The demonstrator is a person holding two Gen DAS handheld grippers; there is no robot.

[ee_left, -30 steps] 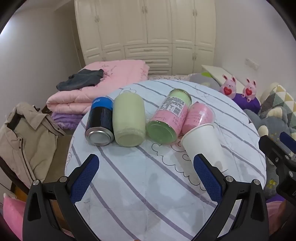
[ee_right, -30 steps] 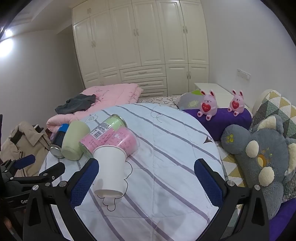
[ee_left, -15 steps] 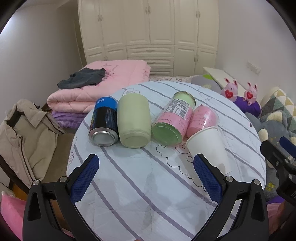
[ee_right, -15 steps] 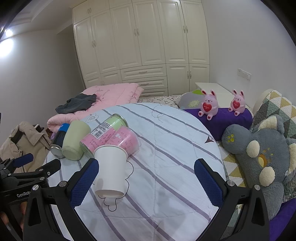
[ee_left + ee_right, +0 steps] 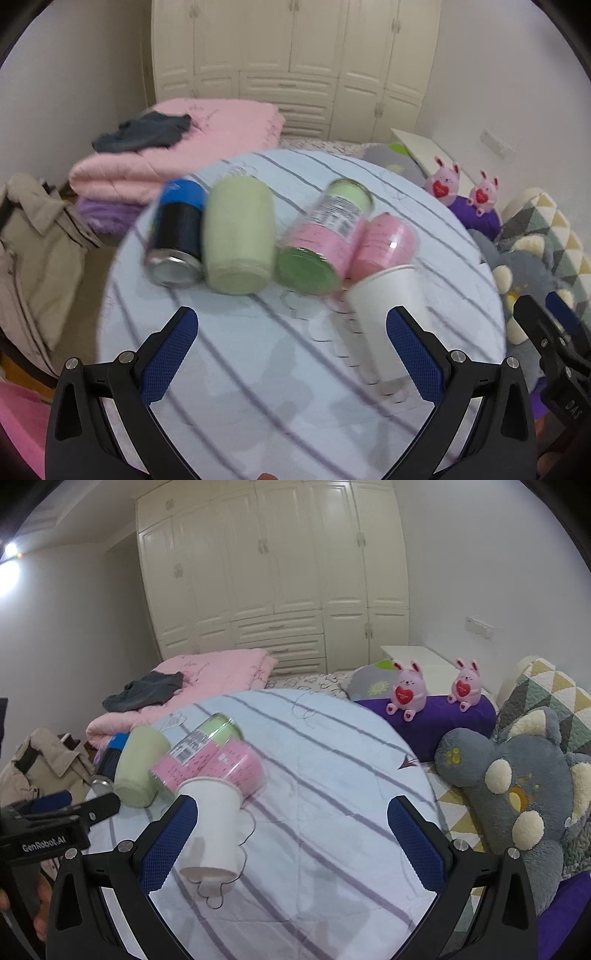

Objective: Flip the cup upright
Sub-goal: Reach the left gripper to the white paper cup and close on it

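Observation:
A white paper cup lies on its side on the round striped table, its base toward me; it also shows in the right wrist view. My left gripper is open and empty, hovering over the table's near side, its right finger just in front of the cup. My right gripper is open and empty above the table, its left finger overlapping the cup's left side in view.
Lying behind the cup are a pink cup, a pink-labelled jar, a pale green cup and a blue-black can. Folded pink quilt at the back left, jacket left, plush toys right.
Both grippers have moved a little closer to the table and the cup. The left view now shows motion blur. Nothing on the table has moved.

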